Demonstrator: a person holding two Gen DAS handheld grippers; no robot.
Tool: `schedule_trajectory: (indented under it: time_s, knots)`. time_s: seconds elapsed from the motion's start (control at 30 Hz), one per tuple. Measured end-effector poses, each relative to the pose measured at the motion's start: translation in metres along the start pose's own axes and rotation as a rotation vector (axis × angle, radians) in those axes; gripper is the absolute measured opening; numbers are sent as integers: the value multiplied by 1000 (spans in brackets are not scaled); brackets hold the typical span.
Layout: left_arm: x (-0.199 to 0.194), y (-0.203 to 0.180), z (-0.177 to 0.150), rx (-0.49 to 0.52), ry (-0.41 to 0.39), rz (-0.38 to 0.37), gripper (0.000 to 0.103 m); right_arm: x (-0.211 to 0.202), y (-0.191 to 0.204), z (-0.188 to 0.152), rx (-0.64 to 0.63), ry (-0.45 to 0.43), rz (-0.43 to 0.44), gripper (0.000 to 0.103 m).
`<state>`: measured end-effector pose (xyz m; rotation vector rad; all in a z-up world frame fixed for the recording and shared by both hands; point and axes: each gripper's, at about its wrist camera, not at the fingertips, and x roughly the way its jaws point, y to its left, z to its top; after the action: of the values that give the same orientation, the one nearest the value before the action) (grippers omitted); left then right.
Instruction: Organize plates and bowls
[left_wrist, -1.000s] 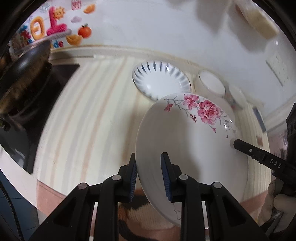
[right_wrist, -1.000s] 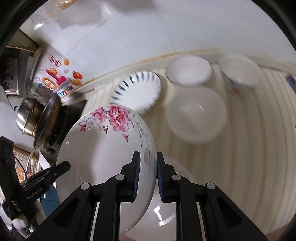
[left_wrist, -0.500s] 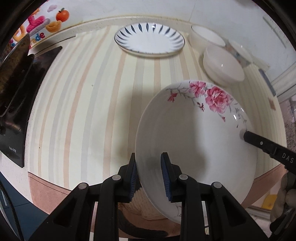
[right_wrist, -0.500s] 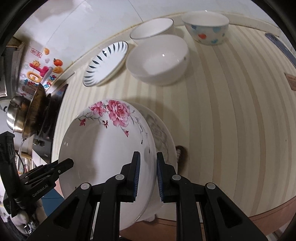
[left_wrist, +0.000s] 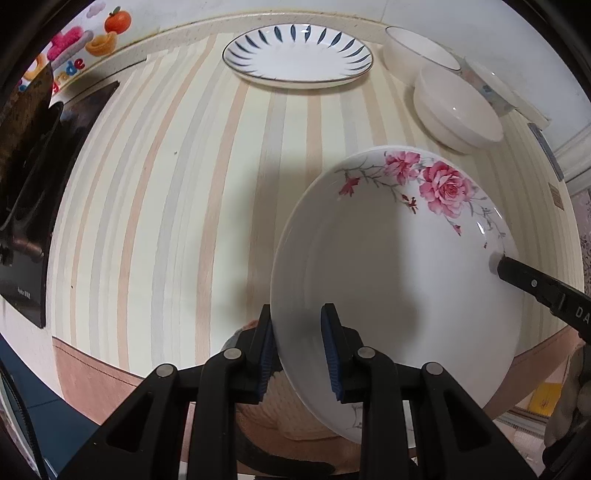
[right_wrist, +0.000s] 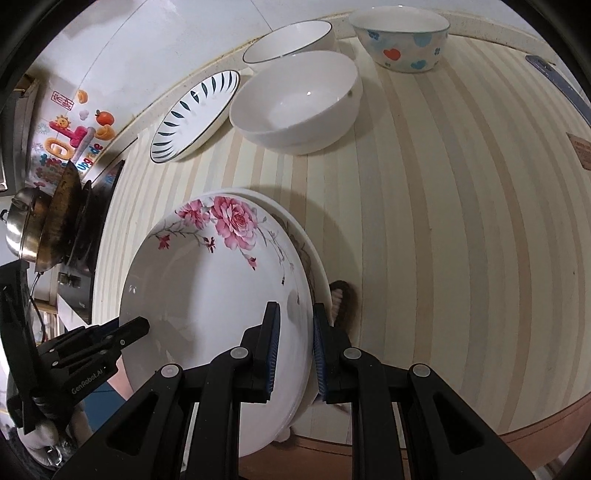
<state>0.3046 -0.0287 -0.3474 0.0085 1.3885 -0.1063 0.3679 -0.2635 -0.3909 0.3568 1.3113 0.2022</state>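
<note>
I have the rose plate (left_wrist: 391, 266) between both grippers: my left gripper (left_wrist: 301, 354) pinches its near rim with the blue pads, and my right gripper (right_wrist: 293, 350) clamps the opposite rim the same way. The plate hangs tilted over the front edge of the striped tabletop (left_wrist: 166, 192), and in the right wrist view a second plate (right_wrist: 312, 266) with a faint grey pattern shows just behind it, partly hidden; I cannot tell whether the two touch.

Further back, near the wall, sit the blue-leaf plate (left_wrist: 297, 55), the plain white bowl (right_wrist: 295, 101), a dark-rimmed bowl (right_wrist: 290, 40) and the heart-patterned bowl (right_wrist: 400, 37).

My worry is the grip: each pinch catches only a narrow strip of glazed rim, so if my hands drift apart or twist unevenly, the plate could slide out and fall past the tabletop edge. Setting it down tilted could chip the rim against the plate beneath, or leave it overhanging. Carrying it back carelessly could knock the white bowl
</note>
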Motion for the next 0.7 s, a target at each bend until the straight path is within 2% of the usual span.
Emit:
schedule_trajectory:
  time_s: [0.37,0.53,0.7]
  knots:
    - [7,-4,3,-8,16,20,22,-1,5,3,-30,4,-22,19]
    - [9,-4,7,-7,32,23,22,0,8,6,-21,32,-37,22]
    - [11,-3,12,-10,42,17,22,0,5,9,6,71,-16,24]
